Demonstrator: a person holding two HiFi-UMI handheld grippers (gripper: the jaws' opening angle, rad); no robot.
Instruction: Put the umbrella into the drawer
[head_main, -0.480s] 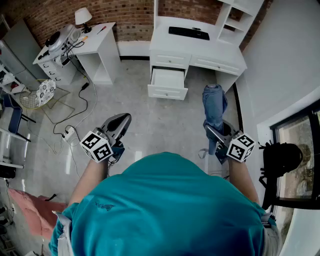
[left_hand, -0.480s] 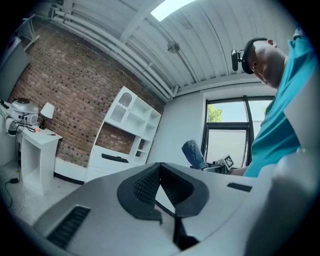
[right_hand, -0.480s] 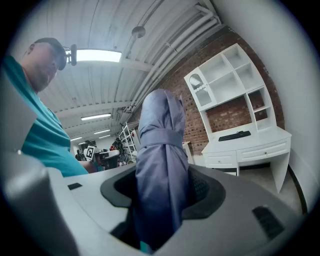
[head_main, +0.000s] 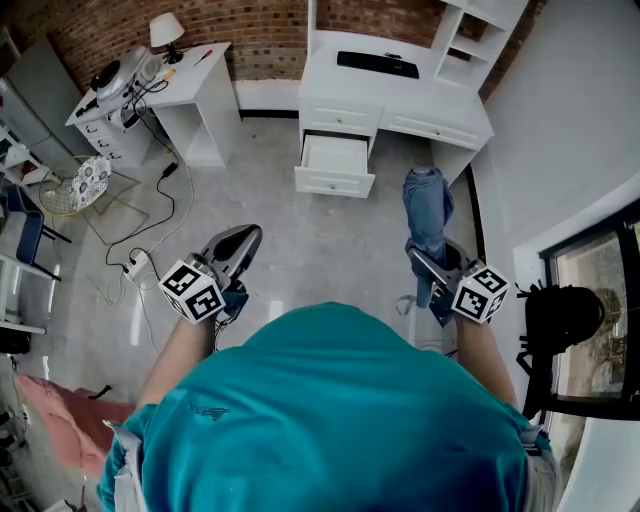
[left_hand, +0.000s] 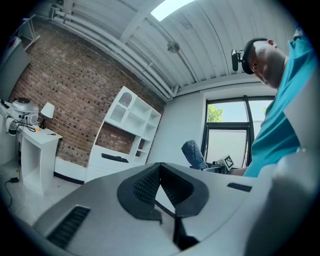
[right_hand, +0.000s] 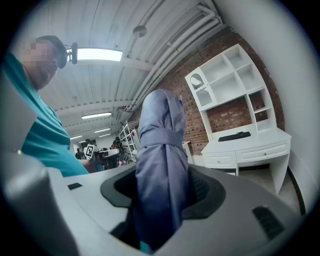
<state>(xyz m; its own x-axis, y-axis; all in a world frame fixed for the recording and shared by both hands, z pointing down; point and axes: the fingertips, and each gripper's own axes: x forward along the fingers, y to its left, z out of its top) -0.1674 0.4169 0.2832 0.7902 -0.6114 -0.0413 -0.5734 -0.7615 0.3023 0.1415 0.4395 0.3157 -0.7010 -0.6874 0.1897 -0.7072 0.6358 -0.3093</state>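
Umbrella (head_main: 428, 210) sits clamped in your right claw (head_main: 432, 272), left claw (head_main: 236, 248) closed empty; walk up, line it lengthwise over the open drawer (head_main: 336, 160).

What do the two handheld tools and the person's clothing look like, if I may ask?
The left tool and right tool are smooth light-grey shells with black ribbed pads inside the jaws. Each carries a white cube printed with black square markers. No cables show on them. The person wears a teal shirt.
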